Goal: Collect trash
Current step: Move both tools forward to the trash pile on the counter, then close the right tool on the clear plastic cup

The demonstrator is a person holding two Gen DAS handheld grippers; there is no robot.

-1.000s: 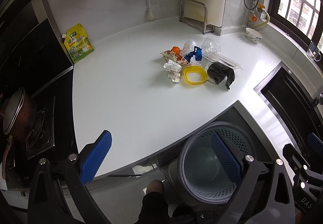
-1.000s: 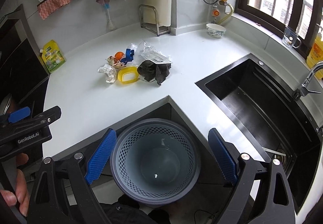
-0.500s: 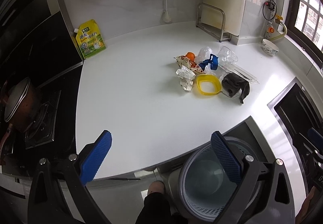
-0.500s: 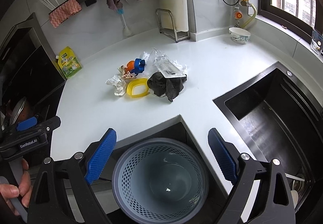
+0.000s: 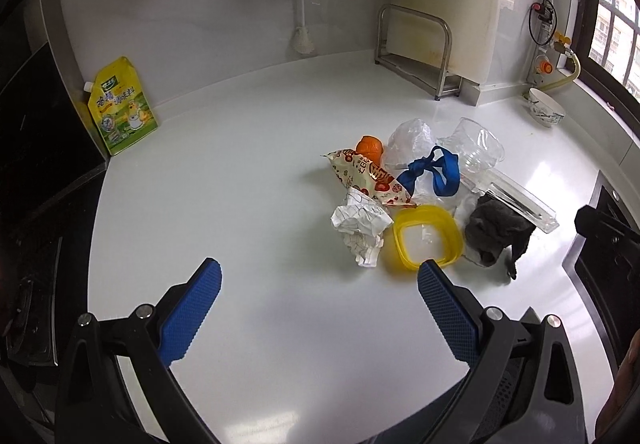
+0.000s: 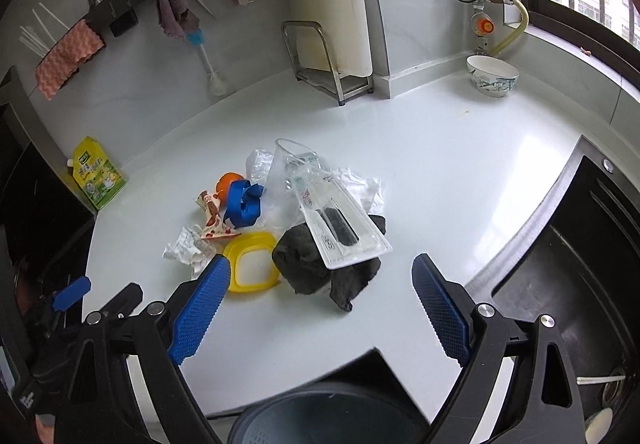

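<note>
A heap of trash lies mid-counter: crumpled paper (image 5: 361, 224), a yellow lid (image 5: 425, 236), a dark cloth (image 5: 497, 234), a printed wrapper (image 5: 366, 176), a blue ribbon (image 5: 434, 171), an orange ball (image 5: 369, 145) and clear plastic packaging (image 6: 336, 219). My left gripper (image 5: 319, 310) hangs open just short of the paper and lid, holding nothing. My right gripper (image 6: 322, 304) is open in front of the dark cloth (image 6: 320, 268) and yellow lid (image 6: 252, 264), nothing between its fingers. The grey trash basket's rim (image 6: 320, 420) shows below the counter edge.
A yellow refill pouch (image 5: 119, 105) leans on the back wall at left. A metal rack (image 5: 416, 51) and a bowl (image 6: 492, 75) stand at the back. The black sink (image 6: 580, 264) lies right, the stove (image 5: 24, 284) left. Cloths hang on a wall rail.
Both grippers have moved forward and up over the counter toward the trash heap. The basket has slid nearly out of both views. Both stay open.
</note>
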